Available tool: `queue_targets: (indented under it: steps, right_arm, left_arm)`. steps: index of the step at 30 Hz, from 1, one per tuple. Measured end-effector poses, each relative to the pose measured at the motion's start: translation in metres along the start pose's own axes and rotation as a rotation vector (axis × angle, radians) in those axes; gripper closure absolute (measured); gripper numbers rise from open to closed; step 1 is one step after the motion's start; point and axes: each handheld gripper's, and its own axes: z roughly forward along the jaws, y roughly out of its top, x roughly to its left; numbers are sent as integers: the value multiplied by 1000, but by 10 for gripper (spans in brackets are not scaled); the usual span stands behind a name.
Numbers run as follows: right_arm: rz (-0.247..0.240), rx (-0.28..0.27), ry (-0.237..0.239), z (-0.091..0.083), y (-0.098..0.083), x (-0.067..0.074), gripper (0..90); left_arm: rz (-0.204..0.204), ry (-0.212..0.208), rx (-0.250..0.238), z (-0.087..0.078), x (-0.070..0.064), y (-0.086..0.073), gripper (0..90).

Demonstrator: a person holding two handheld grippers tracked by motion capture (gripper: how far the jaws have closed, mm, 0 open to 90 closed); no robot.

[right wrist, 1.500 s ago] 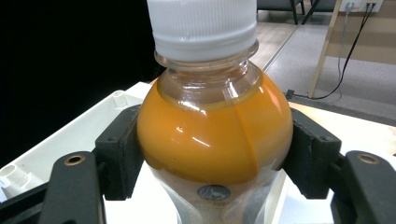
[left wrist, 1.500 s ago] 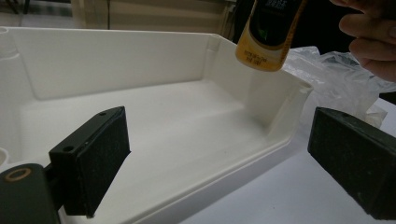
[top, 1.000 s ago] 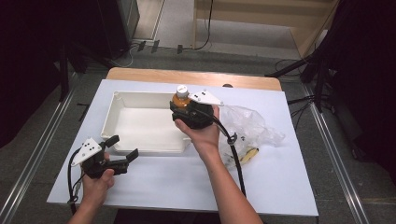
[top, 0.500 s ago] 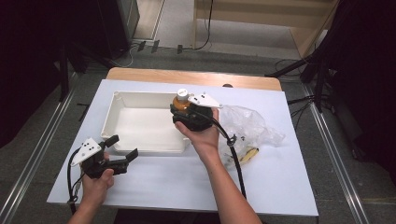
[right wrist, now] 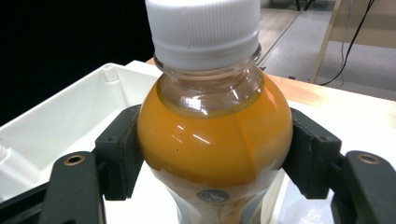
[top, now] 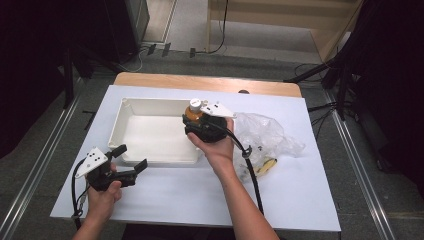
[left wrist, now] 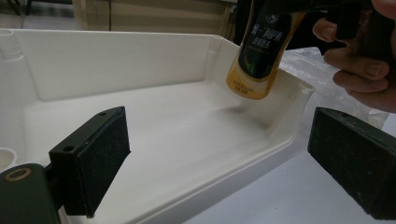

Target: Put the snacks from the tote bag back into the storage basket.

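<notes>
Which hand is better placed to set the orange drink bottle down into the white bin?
Right. The right gripper is shut on the bottle, holding it above the white bin at its right wall. The left gripper rests open at the bin's near edge, holding nothing.

Illegible pale characters on the bottle's [left wrist: 259,46] dark label
</notes>
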Motion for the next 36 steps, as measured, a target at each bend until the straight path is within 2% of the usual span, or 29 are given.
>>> queue_targets:
  steps: [36]
  right_arm:
    - [-11, 75, -17, 17, -21, -2, 307]
  left_arm:
    - [-1, -6, -8, -1, 0, 0, 53]
